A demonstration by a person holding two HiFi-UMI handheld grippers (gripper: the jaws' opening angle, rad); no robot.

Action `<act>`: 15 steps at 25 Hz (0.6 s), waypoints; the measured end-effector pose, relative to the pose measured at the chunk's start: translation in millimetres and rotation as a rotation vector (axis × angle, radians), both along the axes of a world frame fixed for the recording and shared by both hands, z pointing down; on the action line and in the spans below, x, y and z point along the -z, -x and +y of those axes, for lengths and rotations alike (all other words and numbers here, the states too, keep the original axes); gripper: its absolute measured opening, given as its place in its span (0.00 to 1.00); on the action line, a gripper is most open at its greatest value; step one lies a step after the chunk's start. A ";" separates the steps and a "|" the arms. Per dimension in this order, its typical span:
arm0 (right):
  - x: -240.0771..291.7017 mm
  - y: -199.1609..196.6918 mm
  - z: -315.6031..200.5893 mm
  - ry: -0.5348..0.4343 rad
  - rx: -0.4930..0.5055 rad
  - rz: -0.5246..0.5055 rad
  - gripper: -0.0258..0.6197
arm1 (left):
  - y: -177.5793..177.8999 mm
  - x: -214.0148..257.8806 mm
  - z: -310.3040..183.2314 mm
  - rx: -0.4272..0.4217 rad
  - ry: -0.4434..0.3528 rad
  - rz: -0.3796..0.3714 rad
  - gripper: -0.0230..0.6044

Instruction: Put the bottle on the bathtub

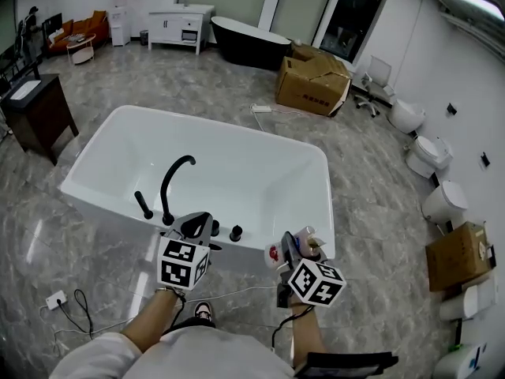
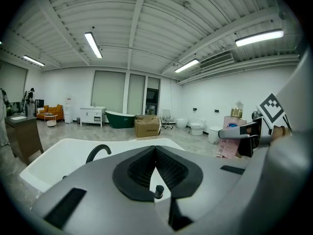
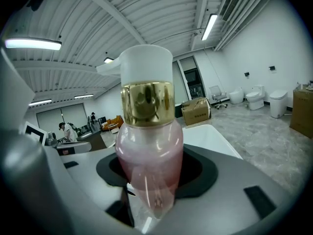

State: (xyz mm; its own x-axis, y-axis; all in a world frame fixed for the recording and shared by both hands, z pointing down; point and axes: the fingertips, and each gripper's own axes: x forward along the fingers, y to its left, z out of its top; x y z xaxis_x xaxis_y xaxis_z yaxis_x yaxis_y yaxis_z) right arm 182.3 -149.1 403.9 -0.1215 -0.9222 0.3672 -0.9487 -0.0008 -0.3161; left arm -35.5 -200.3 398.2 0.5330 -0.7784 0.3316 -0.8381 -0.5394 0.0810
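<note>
A pink pump bottle (image 3: 149, 165) with a gold collar and white pump head stands upright between the jaws of my right gripper (image 3: 146, 199), which is shut on it. In the head view the right gripper (image 1: 298, 253) holds the bottle (image 1: 304, 242) over the near right corner of the white bathtub (image 1: 110, 136). The bottle (image 2: 233, 136) also shows at the right of the left gripper view. My left gripper (image 1: 197, 226) hovers over the tub's near rim beside the black faucet (image 1: 173, 181); its jaws are shut with nothing between them (image 2: 155, 169).
Black faucet knobs (image 1: 235, 232) sit on the tub's near rim. A cardboard box (image 1: 312, 83) and a black bathtub (image 1: 248, 42) stand beyond the tub. Toilets (image 1: 430, 155) line the right wall. A dark cabinet (image 1: 35, 110) is at the left. A power strip and cord (image 1: 63, 302) lie on the floor.
</note>
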 end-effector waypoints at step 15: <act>-19.7 -3.4 -54.9 0.031 -0.038 0.012 0.41 | -9.7 -31.3 -74.8 -0.039 0.055 -0.002 0.06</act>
